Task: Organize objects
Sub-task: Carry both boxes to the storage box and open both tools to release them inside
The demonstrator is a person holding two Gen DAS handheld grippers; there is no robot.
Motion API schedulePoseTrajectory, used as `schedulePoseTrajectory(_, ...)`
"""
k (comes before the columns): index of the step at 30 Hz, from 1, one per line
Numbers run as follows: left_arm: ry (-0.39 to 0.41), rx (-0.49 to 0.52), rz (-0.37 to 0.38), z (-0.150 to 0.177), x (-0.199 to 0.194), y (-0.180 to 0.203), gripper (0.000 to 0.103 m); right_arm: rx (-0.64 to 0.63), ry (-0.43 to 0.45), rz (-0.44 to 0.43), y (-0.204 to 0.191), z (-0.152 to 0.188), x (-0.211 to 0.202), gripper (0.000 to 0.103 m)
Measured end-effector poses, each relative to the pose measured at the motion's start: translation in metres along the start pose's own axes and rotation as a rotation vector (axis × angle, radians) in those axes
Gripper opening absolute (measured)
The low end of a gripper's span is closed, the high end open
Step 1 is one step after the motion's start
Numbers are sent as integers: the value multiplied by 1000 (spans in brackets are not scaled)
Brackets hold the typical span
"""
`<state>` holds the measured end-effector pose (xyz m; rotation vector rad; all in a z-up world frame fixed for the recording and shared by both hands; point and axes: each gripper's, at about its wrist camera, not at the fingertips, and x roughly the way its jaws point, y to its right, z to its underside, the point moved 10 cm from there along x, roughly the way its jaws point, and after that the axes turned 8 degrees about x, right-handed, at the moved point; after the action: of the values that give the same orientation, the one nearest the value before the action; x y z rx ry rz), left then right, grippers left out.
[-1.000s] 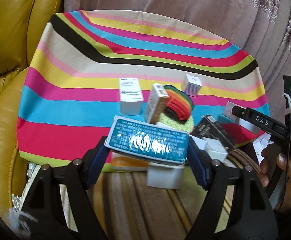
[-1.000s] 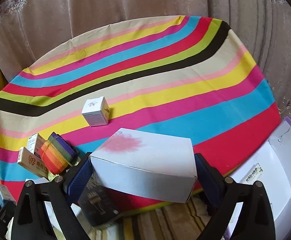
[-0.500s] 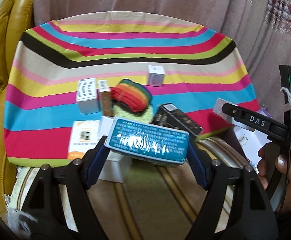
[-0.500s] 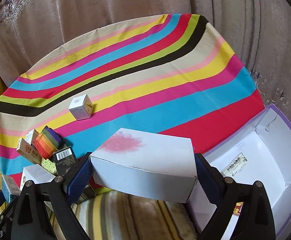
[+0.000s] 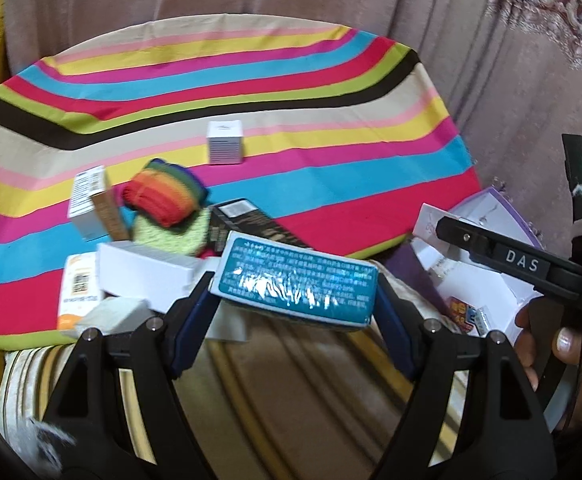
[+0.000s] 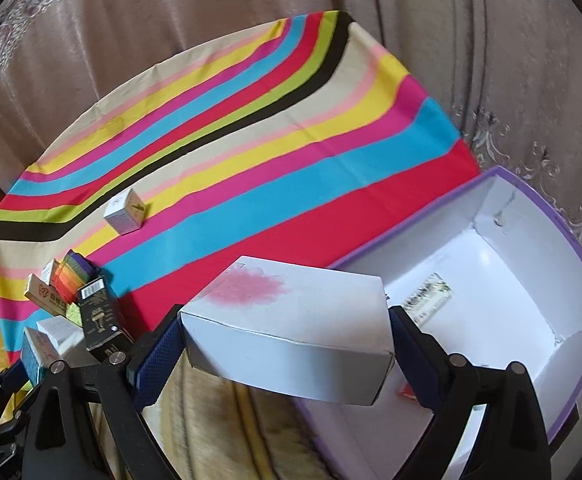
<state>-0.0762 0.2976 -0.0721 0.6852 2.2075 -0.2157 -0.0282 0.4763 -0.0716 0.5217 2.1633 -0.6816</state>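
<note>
Change since a second ago: we saw the striped cloth (image 5: 251, 92) slide left in both views, and the purple-rimmed box (image 6: 531, 264), only a corner at the right edge before, had come well into the right wrist view. In the left view the cluster of small things had drifted left and lower.

Left tool (image 5: 295, 300): we held it pinching the teal box (image 5: 295, 280) by its two short ends, above the near edge of the cloth, the same grip as before.

Teal box: flat, teal face with white print under glossy wrap, white sides, slightly tilted.

Right tool (image 6: 287, 336): clamped on the white box (image 6: 291, 320) at both ends, unchanged in its grip.

White box: plain white carton with a pink blotch on top, now hanging partly over the near left rim of the purple-rimmed box.

Purple-rimmed box: open, white inside, beside the cloth's right edge; a small label lay on its floor, and possibly another small packet, too hidden to tell.

Left on the cloth: a white cube (image 5: 225, 142) alone mid-cloth; a rainbow roll (image 5: 163, 196), a black carton (image 5: 251, 228) and several small boxes bunched near the front edge.
</note>
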Motion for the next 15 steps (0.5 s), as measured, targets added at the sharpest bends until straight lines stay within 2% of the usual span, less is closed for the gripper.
schedulePoseTrajectory(15,-44,158,139,-14,29,93,78,83,27,115,87,-5,-17,97)
